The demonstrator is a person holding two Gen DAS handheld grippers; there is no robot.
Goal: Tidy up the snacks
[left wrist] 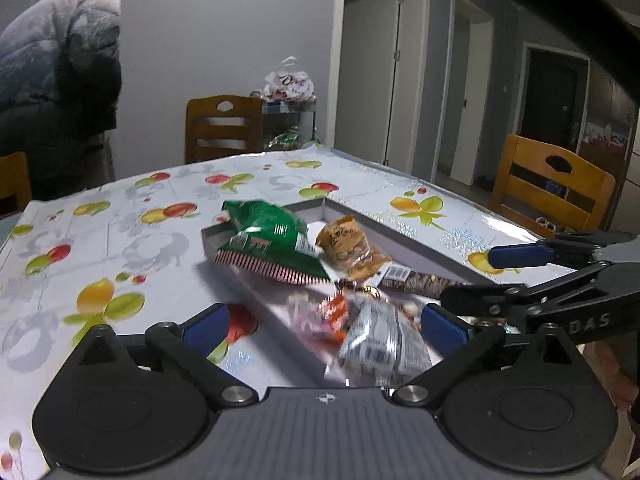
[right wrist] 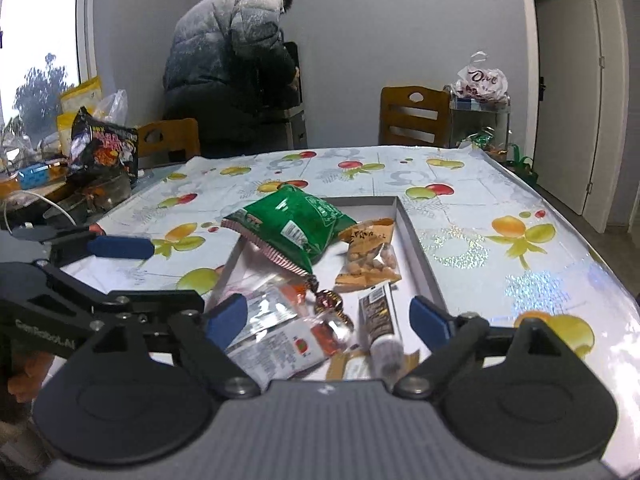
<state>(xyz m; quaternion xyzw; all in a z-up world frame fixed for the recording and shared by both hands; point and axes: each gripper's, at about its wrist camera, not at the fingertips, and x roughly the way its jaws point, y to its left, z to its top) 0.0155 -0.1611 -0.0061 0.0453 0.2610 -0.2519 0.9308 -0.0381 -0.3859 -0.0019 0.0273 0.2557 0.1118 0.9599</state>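
A shallow white box lies on the fruit-print table and holds snacks. A green bag leans over its far-left rim. An orange nut packet lies beside it. A dark snack bar, a silver packet and small wrapped candies lie at the near end. My left gripper is open above the near snacks. My right gripper is open above the same end. Both are empty.
Wooden chairs stand around the table. A person in a puffy coat stands at the back. Snack bags and clutter sit left of the table. A glass cart with a bag stands by the wall.
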